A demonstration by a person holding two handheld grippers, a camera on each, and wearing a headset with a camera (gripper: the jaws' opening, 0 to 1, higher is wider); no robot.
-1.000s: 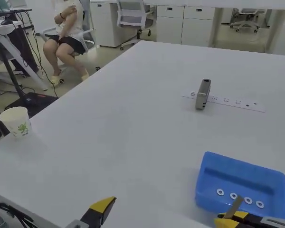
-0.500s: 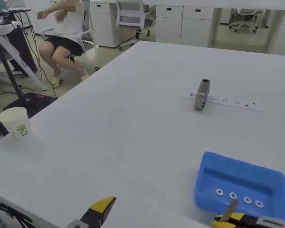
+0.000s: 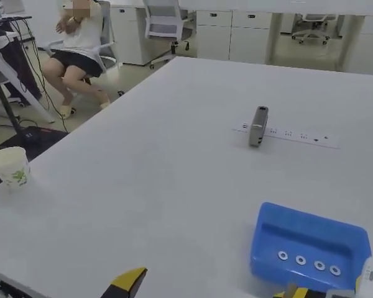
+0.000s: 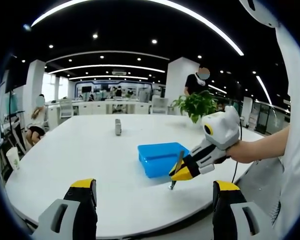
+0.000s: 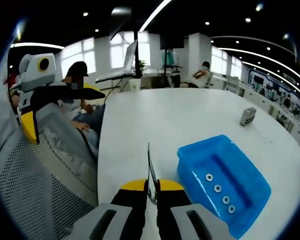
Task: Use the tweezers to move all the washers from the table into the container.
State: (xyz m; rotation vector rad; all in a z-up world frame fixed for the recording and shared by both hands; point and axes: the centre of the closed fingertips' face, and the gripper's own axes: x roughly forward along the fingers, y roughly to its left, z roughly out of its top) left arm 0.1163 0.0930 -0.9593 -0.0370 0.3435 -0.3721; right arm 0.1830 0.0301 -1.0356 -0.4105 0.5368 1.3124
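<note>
Your right hand-held gripper has its jaws pressed together on the tweezers. Their long axis runs straight on from the jaws and out over the white surface. In the left gripper view they slant down toward the surface just beside the near wall of the blue container, though whether the tip touches is too fine to tell. As the right gripper view has it, the container sits just to the right of the tweezers, with its long side running away from you. Four washers lie in a row on its floor, each apart from the next, and they are all the washers you can make out, so the job looks at or near its end. Your left hand-held gripper has its jaws wide apart with nothing between them, and it hangs at the near edge, well apart from the container. The right hand is plainly the nearer one. If another washer needs fetching, it would likely mean swinging the tweezers leftward, away from the container wall, before lowering them.
</note>
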